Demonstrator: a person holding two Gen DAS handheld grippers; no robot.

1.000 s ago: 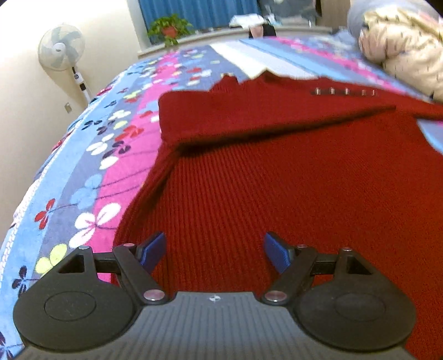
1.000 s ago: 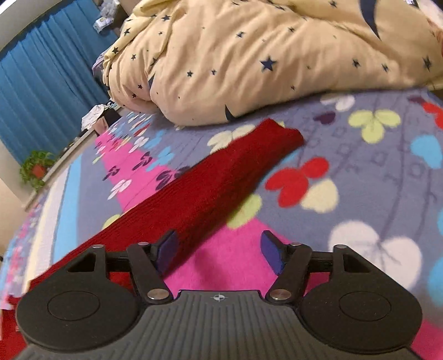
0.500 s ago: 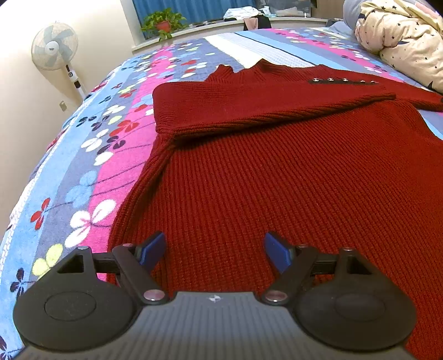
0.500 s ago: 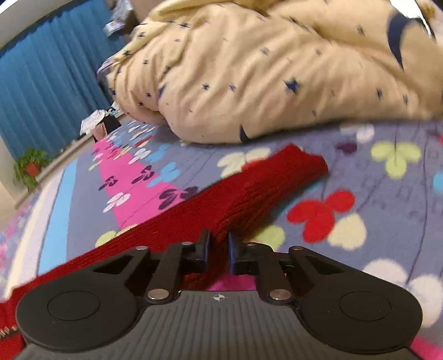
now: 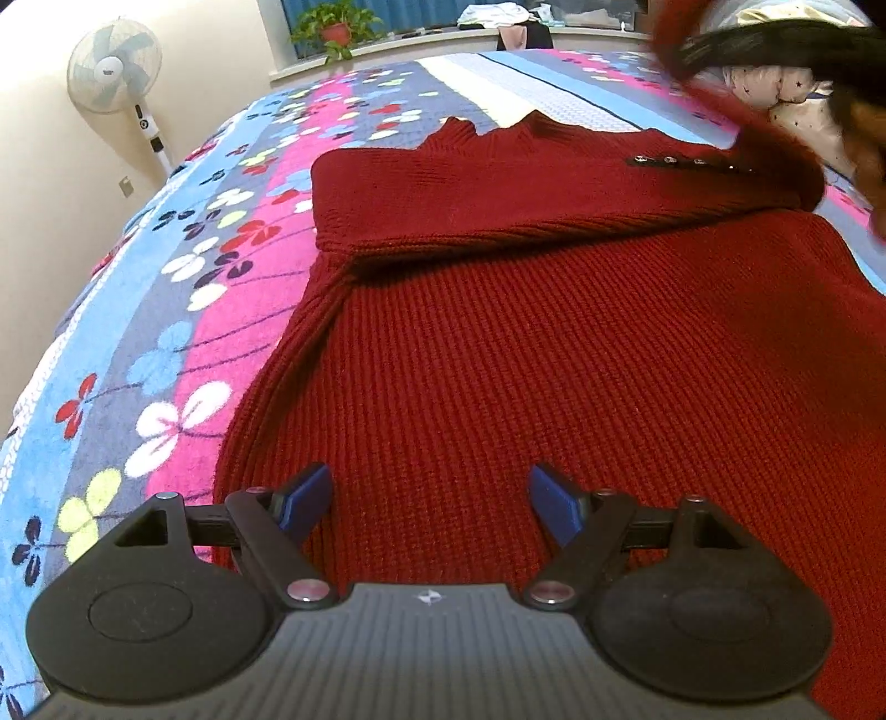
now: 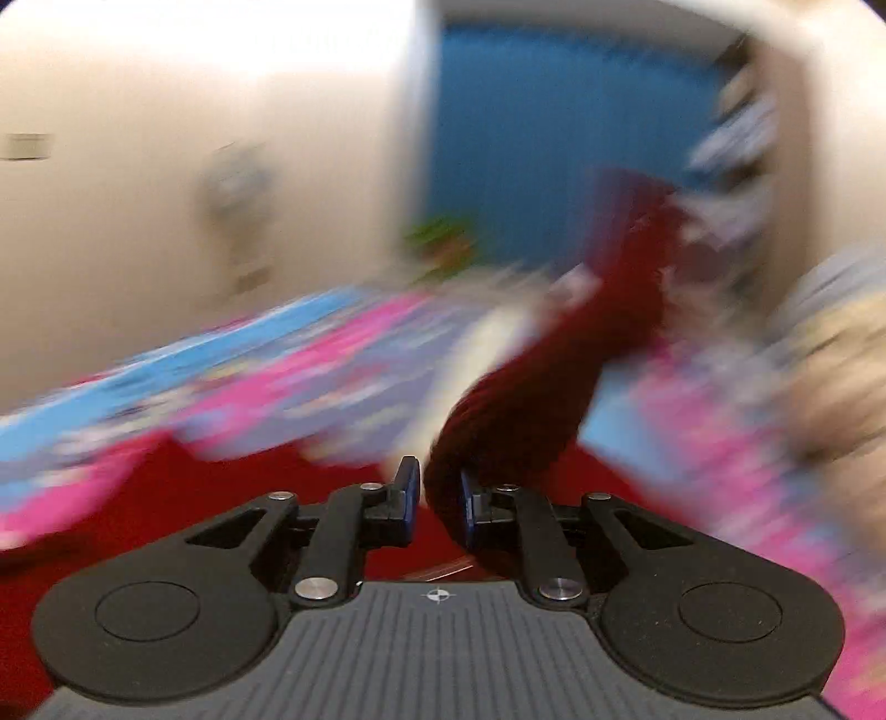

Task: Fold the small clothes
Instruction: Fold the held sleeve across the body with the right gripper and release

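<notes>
A dark red knit sweater [image 5: 554, 343] lies flat on the flowered bedspread [image 5: 183, 288], its left sleeve folded across the chest. My left gripper [image 5: 432, 501] is open and empty, hovering over the sweater's lower body. My right gripper [image 6: 437, 501] is shut on the sweater's right sleeve [image 6: 531, 399] and holds it lifted above the bed. The right wrist view is heavily blurred. In the left wrist view the raised sleeve [image 5: 775, 144] and the right gripper's body show at the top right.
A standing fan [image 5: 116, 66] is by the left wall. A potted plant [image 5: 332, 25] sits on the windowsill by blue curtains. A star-print duvet [image 5: 797, 105] lies at the right of the bed.
My right gripper closed on the sleeve, then lifted it and swung it left over the sweater. My left gripper stayed open and nearly still.
</notes>
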